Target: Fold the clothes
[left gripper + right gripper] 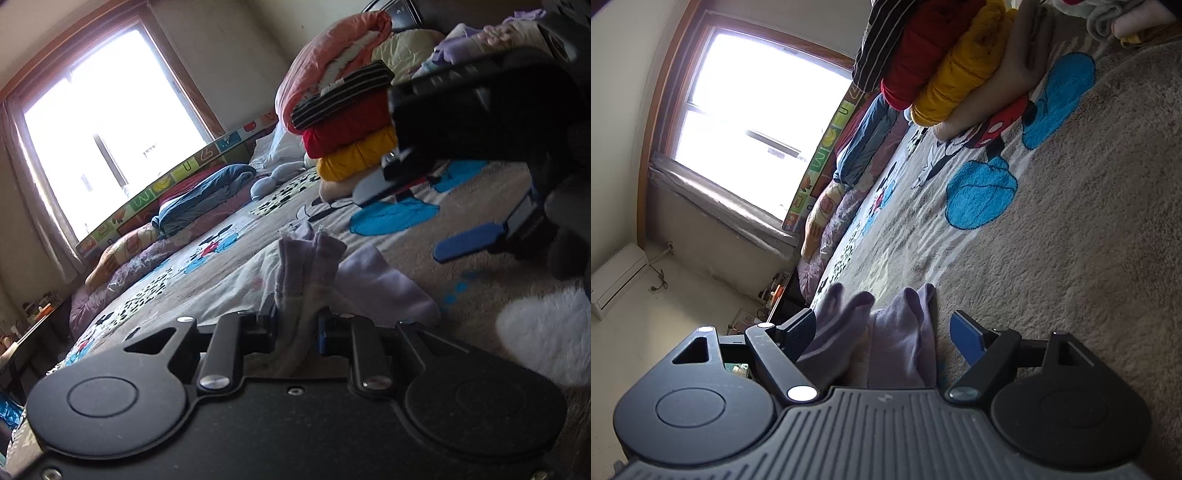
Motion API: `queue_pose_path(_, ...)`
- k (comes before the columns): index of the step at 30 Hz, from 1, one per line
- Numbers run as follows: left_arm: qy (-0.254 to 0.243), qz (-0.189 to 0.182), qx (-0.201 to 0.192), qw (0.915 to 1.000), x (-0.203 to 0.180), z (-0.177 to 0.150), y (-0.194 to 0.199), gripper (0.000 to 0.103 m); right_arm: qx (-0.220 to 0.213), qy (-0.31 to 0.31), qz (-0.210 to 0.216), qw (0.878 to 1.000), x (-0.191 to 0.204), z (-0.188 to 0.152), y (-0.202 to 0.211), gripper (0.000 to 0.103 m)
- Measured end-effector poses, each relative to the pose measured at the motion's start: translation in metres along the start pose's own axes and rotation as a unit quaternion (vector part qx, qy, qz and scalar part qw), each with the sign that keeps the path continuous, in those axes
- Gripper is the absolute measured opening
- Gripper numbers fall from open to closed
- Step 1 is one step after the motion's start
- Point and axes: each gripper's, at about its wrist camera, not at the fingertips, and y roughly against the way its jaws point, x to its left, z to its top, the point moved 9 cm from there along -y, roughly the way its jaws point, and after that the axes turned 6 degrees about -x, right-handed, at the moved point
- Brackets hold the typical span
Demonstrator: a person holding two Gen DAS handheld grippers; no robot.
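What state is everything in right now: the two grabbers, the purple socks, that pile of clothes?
Left gripper: shut on the lilac socks.
Lilac socks: bunched, pinched at one end, trailing onto the blanket.
Right gripper: open around the socks, not pressing.
Clothes pile: folded, stacked.

Blown-out window (99, 122) backlight, fisheye-warped edges.

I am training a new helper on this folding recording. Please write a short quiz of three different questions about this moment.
1. True or false: the left gripper is shut on the lilac socks.
2. Which folded item tops the clothes stack: A striped, B red, C yellow?
3. Fill in: the right gripper stands ____ around the socks.

Key: 1 true; 2 A; 3 open, the pads not pressing.
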Motion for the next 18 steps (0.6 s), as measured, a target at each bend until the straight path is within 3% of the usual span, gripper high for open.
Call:
queue_pose_path(3,0.01,-0.026,-0.003,0.9996,-0.002,0.005,0.003,0.039,0.0,0.006,-0.003,1.0,0.0,0.0,-0.002,0.079)
queue_pose_path(4,0.017,-0.04,-0.008,0.999,-0.002,0.008,0.006,0.055,-0.001,0.009,-0.004,1.0,0.001,0.001,-0.002,0.079)
queue_pose_path(5,0.024,-0.054,-0.012,0.9982,-0.003,0.011,0.01,0.058,-0.002,0.013,-0.005,1.0,0.001,0.001,-0.003,0.079)
queue_pose_path(10,0.048,-0.111,-0.03,0.9922,0.007,0.023,0.039,0.057,-0.022,0.037,-0.009,0.999,0.009,0.006,-0.002,0.079)
queue_pose_path(12,0.071,-0.113,-0.038,0.9903,0.027,0.024,0.052,0.048,-0.034,0.048,-0.011,0.998,0.012,0.01,-0.001,0.079)
queue_pose_path(13,0.091,-0.102,-0.039,0.9899,0.042,0.023,0.056,0.039,-0.04,0.059,-0.012,0.997,0.015,0.011,0.0,0.079)
queue_pose_path(15,0.146,-0.064,-0.036,0.9866,0.084,0.017,0.057,0.038,-0.05,0.09,-0.012,0.995,0.024,0.012,0.001,0.077)
queue_pose_path(18,0.238,0.0,-0.02,0.9711,0.148,-0.004,0.05,0.035,-0.062,0.166,-0.001,0.984,0.049,0.007,0.0,0.073)
